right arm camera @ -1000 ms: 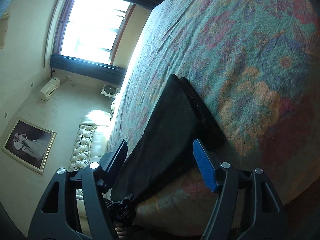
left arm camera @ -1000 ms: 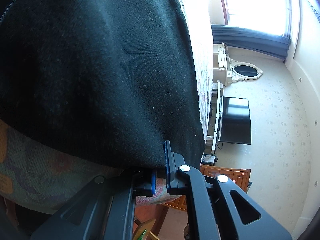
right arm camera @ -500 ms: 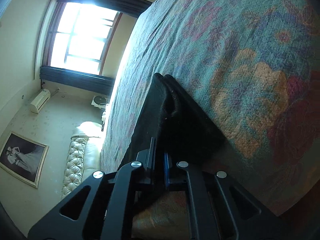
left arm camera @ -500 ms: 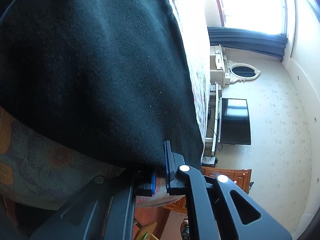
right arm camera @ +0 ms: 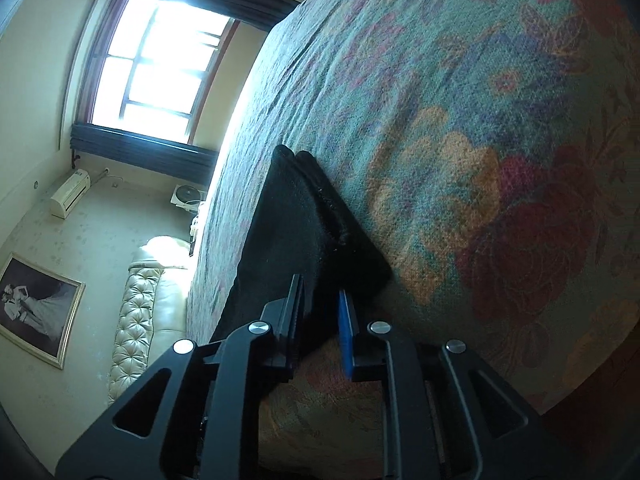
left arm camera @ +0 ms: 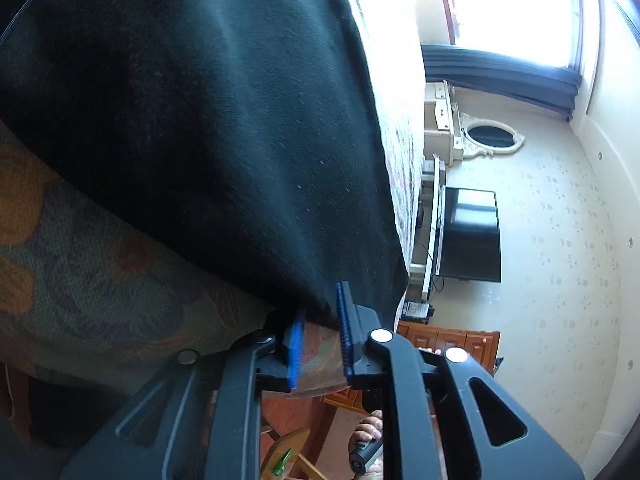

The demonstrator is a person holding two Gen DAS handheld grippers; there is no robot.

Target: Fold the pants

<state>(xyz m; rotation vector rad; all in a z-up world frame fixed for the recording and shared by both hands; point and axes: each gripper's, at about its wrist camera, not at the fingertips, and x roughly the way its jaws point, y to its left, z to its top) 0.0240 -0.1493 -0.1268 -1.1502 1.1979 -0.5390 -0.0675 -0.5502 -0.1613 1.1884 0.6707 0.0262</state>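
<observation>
Pants (left arm camera: 224, 128) lie black on the floral bedspread (right arm camera: 460, 140), near its edge. Left gripper (left arm camera: 320, 336) and right gripper (right arm camera: 320, 326) each stand slightly spread around the cloth's near edge, probably for lifting a fold (real pinching I cannot confirm). Only the right view shows the pants' narrow far end.

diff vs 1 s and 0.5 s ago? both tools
Left tool was clamped on the pants edge; its jaws have now parted a little, with fabric between them. Right tool was wide open, shut on the pants corner half a second ago, and has now parted slightly too. Pants stay on the bedspread; neither tool has pulled away.
</observation>
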